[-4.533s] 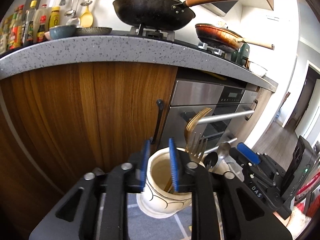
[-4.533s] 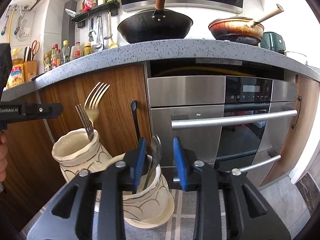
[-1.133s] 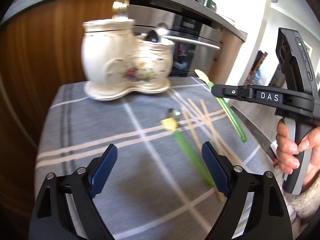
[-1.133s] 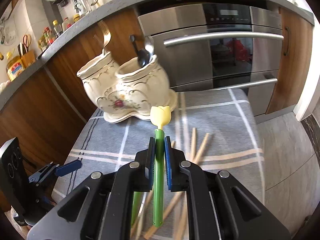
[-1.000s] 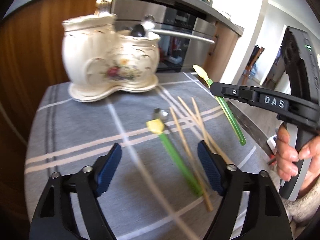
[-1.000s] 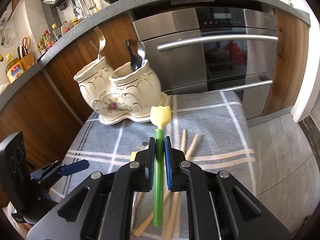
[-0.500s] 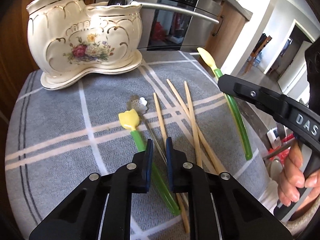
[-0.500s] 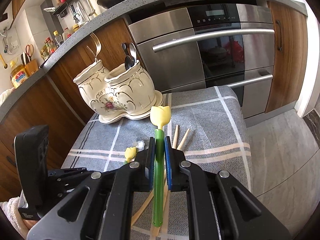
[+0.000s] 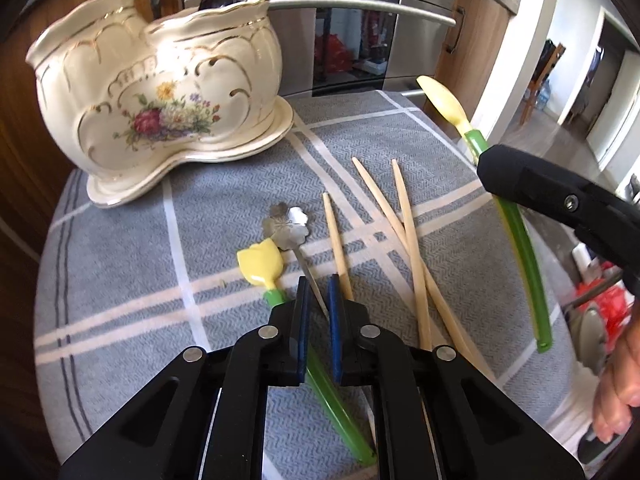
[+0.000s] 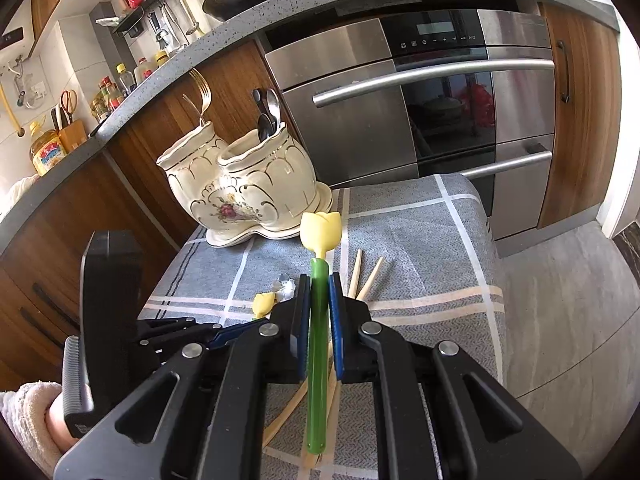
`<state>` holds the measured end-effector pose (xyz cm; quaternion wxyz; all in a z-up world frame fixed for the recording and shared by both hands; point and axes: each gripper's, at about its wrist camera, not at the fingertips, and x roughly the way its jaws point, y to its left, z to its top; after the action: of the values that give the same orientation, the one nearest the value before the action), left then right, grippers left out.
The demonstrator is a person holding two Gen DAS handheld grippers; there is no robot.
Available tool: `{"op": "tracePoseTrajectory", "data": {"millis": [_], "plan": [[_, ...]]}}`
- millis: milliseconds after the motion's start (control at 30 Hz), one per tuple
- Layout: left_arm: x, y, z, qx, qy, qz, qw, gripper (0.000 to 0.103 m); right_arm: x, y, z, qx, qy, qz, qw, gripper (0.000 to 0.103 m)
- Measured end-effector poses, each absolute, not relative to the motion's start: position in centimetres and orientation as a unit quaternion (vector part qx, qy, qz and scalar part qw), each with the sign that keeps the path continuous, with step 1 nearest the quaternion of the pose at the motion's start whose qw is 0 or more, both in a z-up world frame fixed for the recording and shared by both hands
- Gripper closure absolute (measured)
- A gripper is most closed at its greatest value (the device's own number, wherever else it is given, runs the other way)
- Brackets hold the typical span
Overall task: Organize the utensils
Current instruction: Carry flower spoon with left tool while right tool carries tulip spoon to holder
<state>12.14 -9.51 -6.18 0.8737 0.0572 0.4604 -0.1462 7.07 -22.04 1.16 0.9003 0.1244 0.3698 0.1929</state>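
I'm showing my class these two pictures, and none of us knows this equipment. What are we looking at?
There is no robot. A person holds a gripper in each hand, and each gripper has a wide-angle camera looking along its jaws, giving one picture per camera. The right gripper is shut on a lifted green tulip spoon. The left gripper jaws have just been closing on a second tulip spoon lying on the checked cloth, beside a flower-headed spoon and chopsticks. A ceramic holder stands behind.

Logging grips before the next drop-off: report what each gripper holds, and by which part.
Right gripper clamps the tulip-topped green stick mid-stem. Left gripper has just been closing around the thin handle of the flower spoon; grip not confirmed.
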Motion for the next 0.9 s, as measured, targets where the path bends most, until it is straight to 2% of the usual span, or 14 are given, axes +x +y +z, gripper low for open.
{"op": "tracePoseTrajectory", "data": {"millis": [100, 400, 600, 900], "plan": [[12.3, -9.2, -6.0, 0.040, 0.456, -0.156, 0.875, 0.099, 7.0, -22.2, 1.2, 0.127, 0.368, 0.190, 0.901, 0.094], [11.4, -7.7, -3.3, 0.006, 0.412, -0.182, 0.893, 0.099, 7.0, -22.2, 1.2, 0.132, 0.363, 0.185, 0.904, 0.094], [10.3, -5.7, 0.6, -0.016, 0.365, -0.190, 0.911, 0.099, 7.4, -21.8, 2.0, 0.131, 0.357, 0.187, 0.906, 0.094], [10.9, -1.7, 8.4, -0.040, 0.284, -0.191, 0.939, 0.099, 10.5, -19.8, 6.4, 0.124, 0.315, 0.201, 0.919, 0.094]]}}
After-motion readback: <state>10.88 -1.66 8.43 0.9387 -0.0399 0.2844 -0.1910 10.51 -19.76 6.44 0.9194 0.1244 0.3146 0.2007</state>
